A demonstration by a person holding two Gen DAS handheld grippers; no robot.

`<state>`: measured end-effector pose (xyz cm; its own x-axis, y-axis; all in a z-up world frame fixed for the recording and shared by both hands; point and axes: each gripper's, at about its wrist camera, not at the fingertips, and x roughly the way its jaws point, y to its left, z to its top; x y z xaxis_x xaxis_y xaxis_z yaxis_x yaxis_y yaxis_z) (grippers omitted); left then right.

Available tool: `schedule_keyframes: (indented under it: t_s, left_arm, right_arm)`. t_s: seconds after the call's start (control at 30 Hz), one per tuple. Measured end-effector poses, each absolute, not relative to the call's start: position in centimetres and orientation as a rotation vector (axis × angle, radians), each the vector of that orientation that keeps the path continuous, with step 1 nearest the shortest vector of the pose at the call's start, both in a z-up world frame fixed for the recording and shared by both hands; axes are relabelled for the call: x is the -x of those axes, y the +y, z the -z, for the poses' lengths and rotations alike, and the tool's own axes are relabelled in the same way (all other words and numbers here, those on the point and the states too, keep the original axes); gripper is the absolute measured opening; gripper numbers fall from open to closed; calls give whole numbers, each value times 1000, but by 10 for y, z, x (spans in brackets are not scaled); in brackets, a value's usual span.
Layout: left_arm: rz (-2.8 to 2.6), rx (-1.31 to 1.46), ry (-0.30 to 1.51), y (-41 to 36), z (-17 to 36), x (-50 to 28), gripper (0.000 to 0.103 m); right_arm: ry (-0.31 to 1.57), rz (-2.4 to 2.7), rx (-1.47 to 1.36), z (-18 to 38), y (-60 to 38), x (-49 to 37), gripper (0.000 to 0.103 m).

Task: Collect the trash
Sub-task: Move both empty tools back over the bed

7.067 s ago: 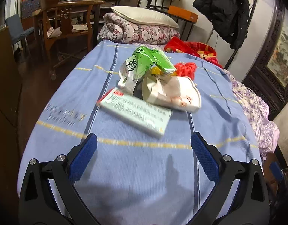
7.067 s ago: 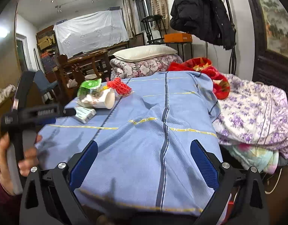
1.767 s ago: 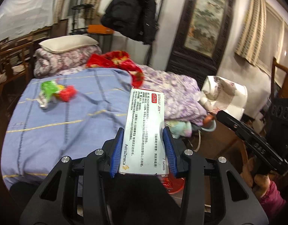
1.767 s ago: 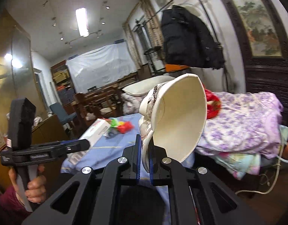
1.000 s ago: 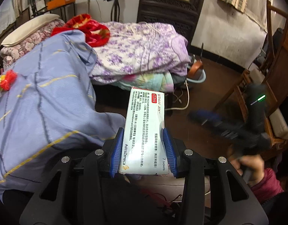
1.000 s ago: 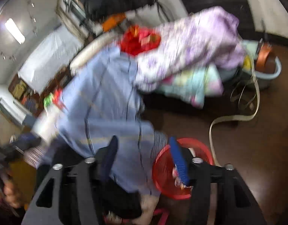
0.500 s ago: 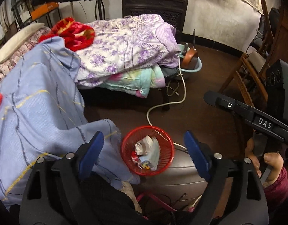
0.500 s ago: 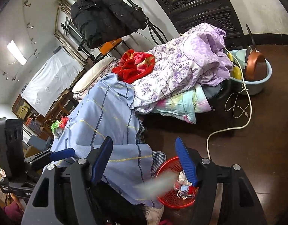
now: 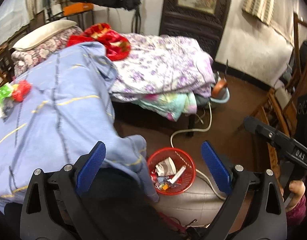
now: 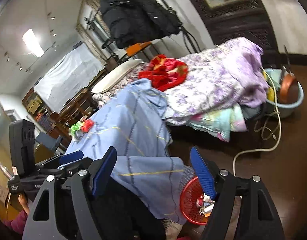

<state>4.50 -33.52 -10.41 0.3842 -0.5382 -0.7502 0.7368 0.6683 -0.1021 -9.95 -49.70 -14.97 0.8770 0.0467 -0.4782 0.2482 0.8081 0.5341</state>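
Both grippers are hanging above the floor beside the bed, each with its blue-padded jaws spread wide and nothing between them: the left gripper (image 9: 151, 166) is looking down at a red mesh wastebasket (image 9: 186, 188), and the right gripper (image 10: 153, 172) is seeing the same wastebasket (image 10: 188, 202) partly behind its right finger. Inside the basket a crumpled white paper cup (image 9: 166, 166) and a white medicine box (image 9: 178, 174) are lying among small wrappers. More trash, a green wrapper (image 9: 4, 92) touching a red net bag (image 9: 21, 93), is sitting on the blue bedspread (image 9: 57, 110), well apart from the basket.
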Motion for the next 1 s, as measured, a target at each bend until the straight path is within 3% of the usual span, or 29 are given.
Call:
schedule_keyframes:
  t_s: [0.43, 0.8, 1.0]
  left_arm:
    - [569, -76, 778, -204, 89, -115, 96]
    - [282, 71, 776, -101, 105, -221, 96]
    - [214, 87, 757, -84, 105, -264, 96]
  right_arm:
    - [550, -83, -504, 97, -381, 20, 88]
    - [686, -159, -390, 119, -288, -92, 89]
    - [656, -65, -319, 134, -275, -135, 89]
